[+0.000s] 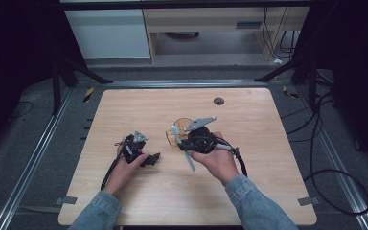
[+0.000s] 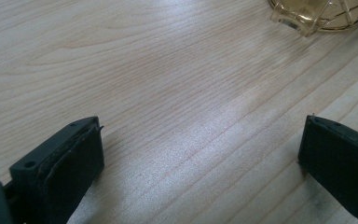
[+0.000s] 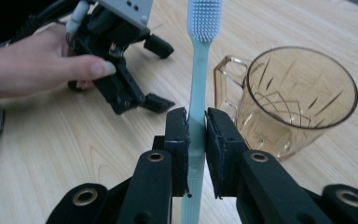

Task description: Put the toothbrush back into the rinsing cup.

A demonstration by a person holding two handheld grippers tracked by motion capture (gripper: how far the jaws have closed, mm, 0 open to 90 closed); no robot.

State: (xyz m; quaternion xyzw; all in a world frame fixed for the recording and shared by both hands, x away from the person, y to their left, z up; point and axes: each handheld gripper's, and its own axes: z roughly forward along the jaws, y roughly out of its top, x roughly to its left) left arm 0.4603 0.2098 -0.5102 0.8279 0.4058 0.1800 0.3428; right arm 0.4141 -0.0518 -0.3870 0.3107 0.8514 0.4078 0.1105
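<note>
Step in hand: transfer of 1 toothbrush [image 3: 200, 70] to 1 cup [image 3: 298, 100]; brush held, not yet in the cup.

Right gripper [image 3: 196, 140]: clenched on the toothbrush handle about mid-length, bristle head pointing away from the hand. In the high view the right gripper [image 1: 184, 143] sits right of centre on the worktop [image 1: 249, 201], with the brush [image 1: 183, 148] slanting from far to near across it.

Left gripper [image 2: 200, 154]: released, jaws standing wide apart over bare wood, holding nothing. In the high view the left gripper [image 1: 149, 158] lies left of the right one, apart from the cup.

Cup: amber, transparent, cut-pattern wall, 1 handle, standing upright with mouth open, just beside the right gripper on its far side; seen in the high view [image 1: 178, 128].

Toothbrush: pale blue-green, slim straight handle, soft moulded bristles of the same colour.

Next move, as judged: lift the brush above the rim, tip it toward vertical and lower it through the mouth before loosening the grip. The cup looks light and could tip if the rim is struck.
</note>
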